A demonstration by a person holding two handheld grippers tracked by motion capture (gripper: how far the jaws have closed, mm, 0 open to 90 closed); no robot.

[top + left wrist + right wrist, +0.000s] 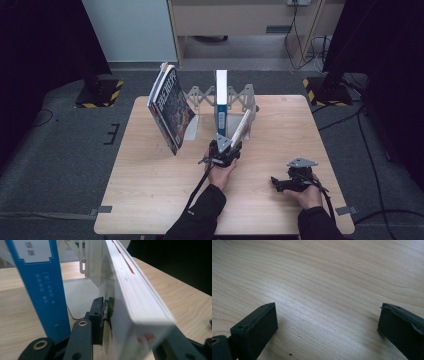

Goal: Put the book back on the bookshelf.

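Note:
A white book [243, 127] leans tilted against the right end of the grey folding book rack [240, 95] at the back of the table. My left gripper [227, 146] is shut on that book's lower front edge. In the left gripper view the white book [135, 295] sits between the black jaws of my left gripper [132, 337], page edges facing up. A blue-spined book [220, 97] stands upright in the rack just to its left, and the blue spine [42, 285] is close by. My right gripper [278, 183] rests on the table at the front right, and this right gripper [327, 325] is open above bare wood.
A dark-covered book [170, 107] leans steeply at the rack's left end, overhanging the wooden table [150, 190]. The rack's flat grey base plate [80, 297] lies between the blue and white books. Black stands with striped bases sit on the floor beyond both back corners.

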